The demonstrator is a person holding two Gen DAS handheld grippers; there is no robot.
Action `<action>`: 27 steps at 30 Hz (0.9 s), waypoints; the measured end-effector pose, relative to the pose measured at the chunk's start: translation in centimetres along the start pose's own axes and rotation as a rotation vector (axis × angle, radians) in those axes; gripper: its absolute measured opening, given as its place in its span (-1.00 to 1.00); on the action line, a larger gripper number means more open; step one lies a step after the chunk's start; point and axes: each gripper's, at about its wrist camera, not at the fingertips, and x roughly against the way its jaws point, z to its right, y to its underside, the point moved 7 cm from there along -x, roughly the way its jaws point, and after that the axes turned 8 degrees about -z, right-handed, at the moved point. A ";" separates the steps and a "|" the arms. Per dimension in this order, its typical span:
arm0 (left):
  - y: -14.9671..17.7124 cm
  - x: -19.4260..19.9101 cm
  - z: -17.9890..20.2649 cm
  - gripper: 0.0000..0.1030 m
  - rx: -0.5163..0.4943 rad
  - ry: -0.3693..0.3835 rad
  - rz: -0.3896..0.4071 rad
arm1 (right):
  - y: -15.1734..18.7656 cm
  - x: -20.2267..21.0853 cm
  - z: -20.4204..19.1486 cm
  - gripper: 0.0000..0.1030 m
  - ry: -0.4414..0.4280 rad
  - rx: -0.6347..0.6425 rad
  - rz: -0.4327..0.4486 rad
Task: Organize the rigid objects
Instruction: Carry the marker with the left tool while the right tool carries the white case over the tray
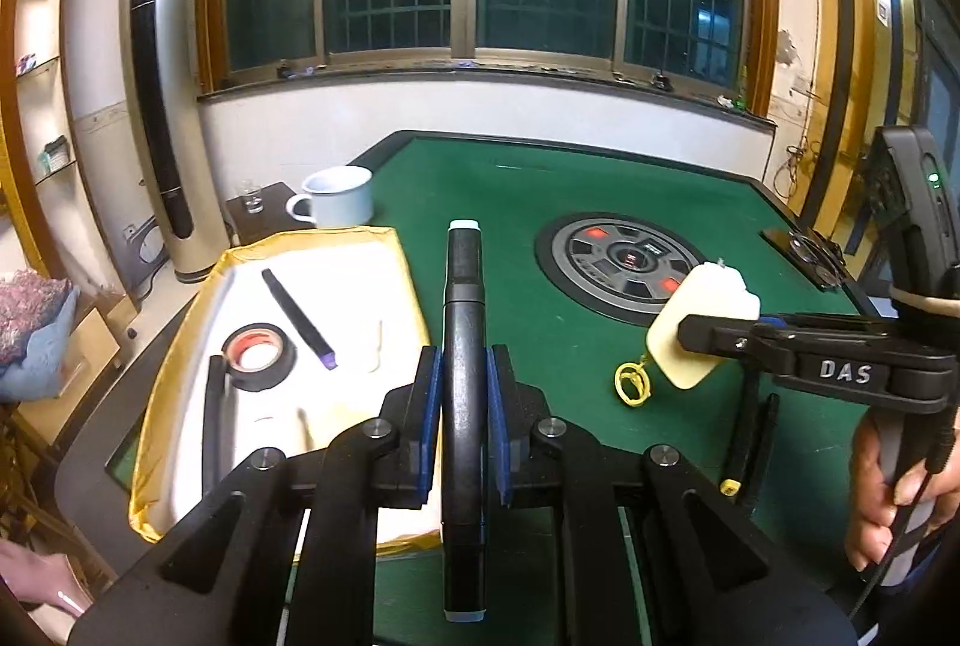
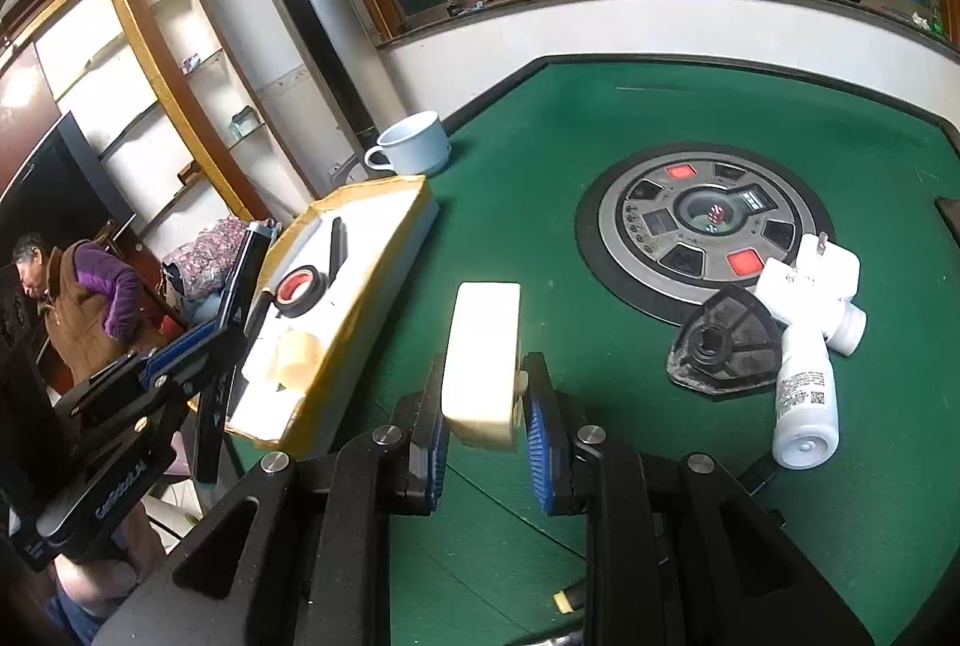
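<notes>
My left gripper (image 1: 463, 382) is shut on a black marker (image 1: 463, 298) with pale end caps, held lengthwise above the green table, just right of the tray. The yellow-rimmed white tray (image 1: 180, 346) holds a black tape roll (image 1: 259, 355), a black pen with a purple tip (image 1: 297, 319) and other small pieces. My right gripper (image 2: 483, 424) is shut on a cream rectangular block (image 2: 483, 346). Seen from the left wrist, that block (image 1: 690, 322) hangs over the table with a yellow ring (image 1: 633, 382) dangling from it.
White bottles (image 2: 804, 406), a white plug adapter (image 2: 810, 268) and a black fan-shaped part (image 2: 726, 340) lie by the table's round centre panel (image 2: 702, 226). A white mug (image 2: 414, 142) stands behind the tray. A black pen (image 1: 750, 442) lies at the right. A person (image 2: 78, 298) is off the table's left.
</notes>
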 end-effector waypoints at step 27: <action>2.3 -1.9 -8.9 -0.76 0.158 -0.075 -0.027 | -2.7 -2.8 -10.6 -0.63 -0.078 0.167 -0.028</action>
